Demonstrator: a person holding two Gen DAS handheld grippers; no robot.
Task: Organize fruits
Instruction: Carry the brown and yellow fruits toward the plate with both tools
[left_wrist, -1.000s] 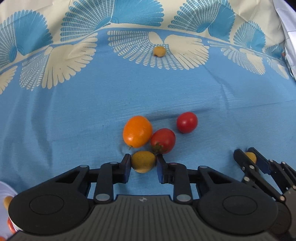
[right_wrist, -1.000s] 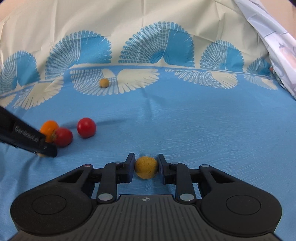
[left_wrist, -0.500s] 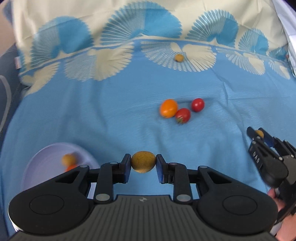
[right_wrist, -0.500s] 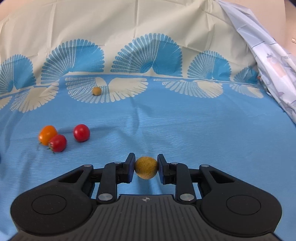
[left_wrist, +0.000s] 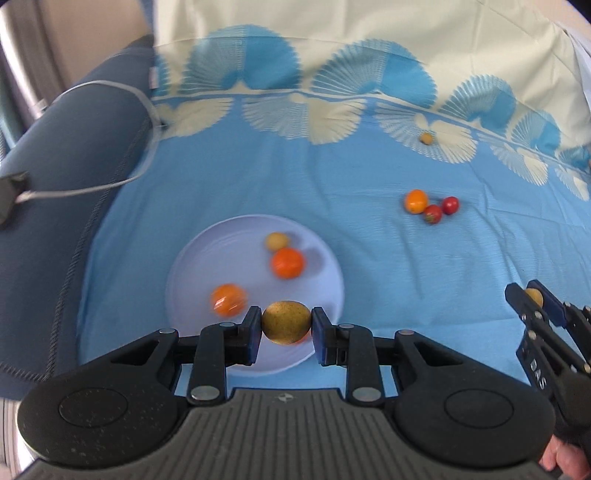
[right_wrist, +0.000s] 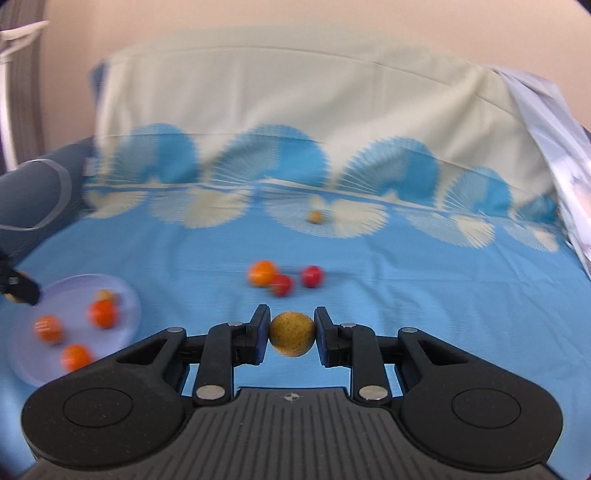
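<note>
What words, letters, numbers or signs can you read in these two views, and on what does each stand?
"DAS": white letters running along the side of the right tool, seen in the left wrist view; the print may continue out of sight.
A small round crosshair sign, no letters: on the ribbed body of the left tool.
Nothing else is readable.

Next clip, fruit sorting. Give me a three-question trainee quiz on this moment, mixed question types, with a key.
1. True or false: both the left tongs and the right tongs are shut on a yellow-brown fruit.
2. Multiple choice: in the left wrist view, the left tongs' yellow-brown fruit shows over A) the pale purple plate, B) the bare blue cloth, C) the loose cluster of three fruits.
3. How many red fruits are in that loose cluster on the cloth?

Key: 1 true; 2 A; 3 two, beside one orange fruit.
</note>
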